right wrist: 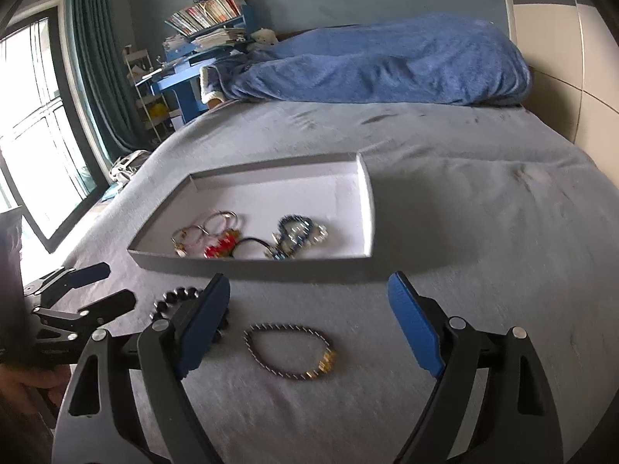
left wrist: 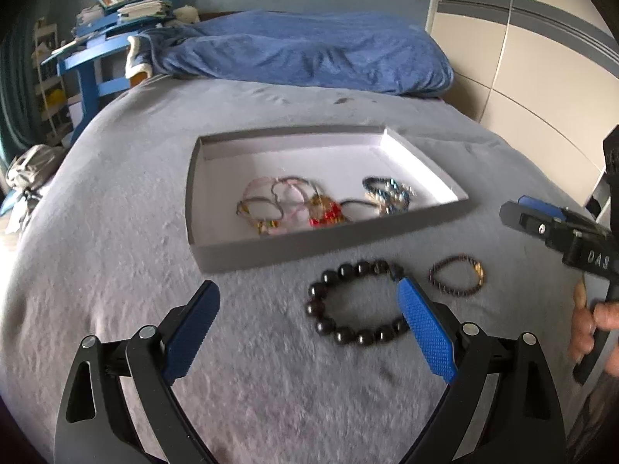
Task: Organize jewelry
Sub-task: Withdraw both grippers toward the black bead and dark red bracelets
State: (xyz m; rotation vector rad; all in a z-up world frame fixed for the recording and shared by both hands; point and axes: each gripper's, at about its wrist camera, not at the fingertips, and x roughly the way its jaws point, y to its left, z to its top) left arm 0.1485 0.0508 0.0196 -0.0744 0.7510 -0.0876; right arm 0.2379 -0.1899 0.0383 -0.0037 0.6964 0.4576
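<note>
Lettering "DAS" on right gripper [left wrist: 514,208], bracelets nearby

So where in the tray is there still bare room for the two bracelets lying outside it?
The tray's far half, behind the bracelet pile, is bare, as is its far right corner. The near strip is crowded. On the bed, the black bead bracelet and thin bracelet fill the space before the tray.

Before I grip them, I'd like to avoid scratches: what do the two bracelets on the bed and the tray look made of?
Large-bead bracelet: glossy dark round beads, possibly stone, glass or polished wood. Thin bracelet: small dark, faintly shiny beads with gold-toned, metal-looking pieces. Tray: matte grey outside, white inside, thin straight walls, likely cardboard.
</note>
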